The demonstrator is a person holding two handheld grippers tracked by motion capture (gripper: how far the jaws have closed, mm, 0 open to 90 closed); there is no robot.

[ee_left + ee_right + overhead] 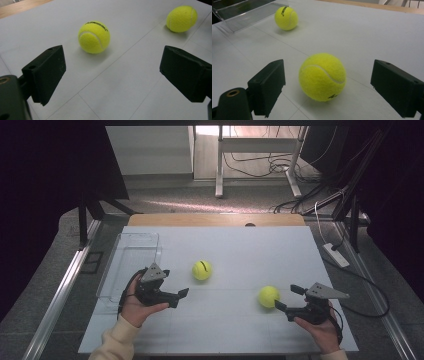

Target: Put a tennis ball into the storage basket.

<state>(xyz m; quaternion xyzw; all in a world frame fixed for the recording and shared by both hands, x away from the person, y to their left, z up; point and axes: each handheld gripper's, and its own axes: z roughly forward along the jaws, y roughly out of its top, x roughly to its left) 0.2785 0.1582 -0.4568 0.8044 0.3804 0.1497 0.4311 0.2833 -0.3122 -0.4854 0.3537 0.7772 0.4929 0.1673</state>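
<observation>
While held low, left gripper (176, 292) level, jaws apart, right gripper (289, 299) seemingly alike

A lab-like recording space: white worktable (220, 320), dark curtains (45, 180), loose floor cables (260, 165), metal stands (219, 160).

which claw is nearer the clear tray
Left. The left claw sits just beside the clear tray, off its near right corner. The right claw is far across the table, by the nearer tennis ball.
</observation>
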